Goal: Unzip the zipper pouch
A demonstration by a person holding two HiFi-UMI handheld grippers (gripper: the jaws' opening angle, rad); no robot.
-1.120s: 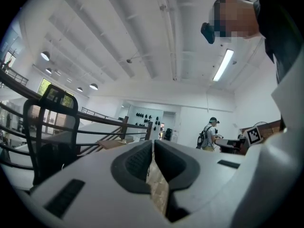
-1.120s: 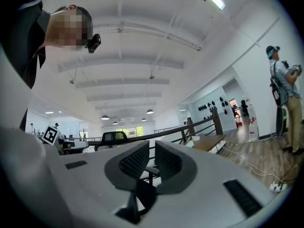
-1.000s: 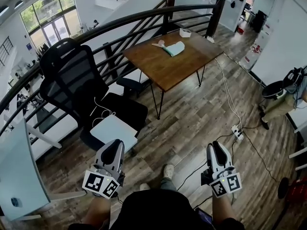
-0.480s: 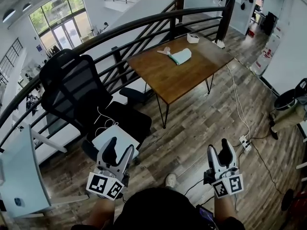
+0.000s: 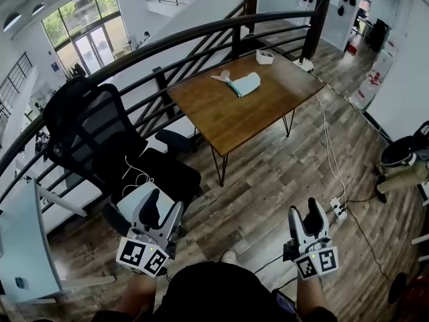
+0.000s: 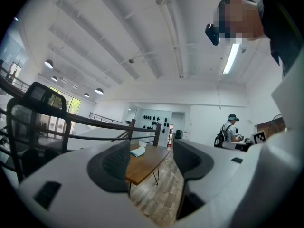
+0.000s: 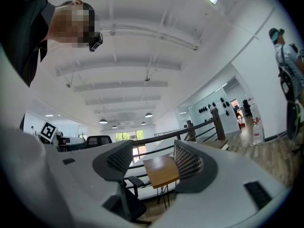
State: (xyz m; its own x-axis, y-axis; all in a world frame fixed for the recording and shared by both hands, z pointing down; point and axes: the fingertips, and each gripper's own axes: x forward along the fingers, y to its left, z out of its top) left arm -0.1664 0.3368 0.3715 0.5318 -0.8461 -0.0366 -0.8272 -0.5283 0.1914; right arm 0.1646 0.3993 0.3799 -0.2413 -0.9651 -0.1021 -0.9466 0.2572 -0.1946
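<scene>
The light teal zipper pouch (image 5: 244, 84) lies flat on the far part of a wooden table (image 5: 228, 109), several steps away from me. Both grippers hang low by my body, far from it. My left gripper (image 5: 164, 205) is at the lower left, its jaws opening with nothing between them. My right gripper (image 5: 304, 211) stands open and empty at the lower right. In the left gripper view, the pouch (image 6: 138, 151) and table (image 6: 145, 164) show small between the spread fingers of the left gripper (image 6: 151, 156). The right gripper view shows the table (image 7: 160, 171) past the right gripper (image 7: 153, 163).
A black office chair (image 5: 100, 133) stands ahead on the left, beside a curved black railing (image 5: 201, 29). A white desk (image 5: 27, 247) is at the far left. A power strip (image 5: 335, 206) and cables lie on the wood floor. A small white box (image 5: 265, 57) sits on the table's far corner.
Both grippers' jaws have gone from shut to wide apart. The grippers stay low by my body, and the head view has shifted slightly.
</scene>
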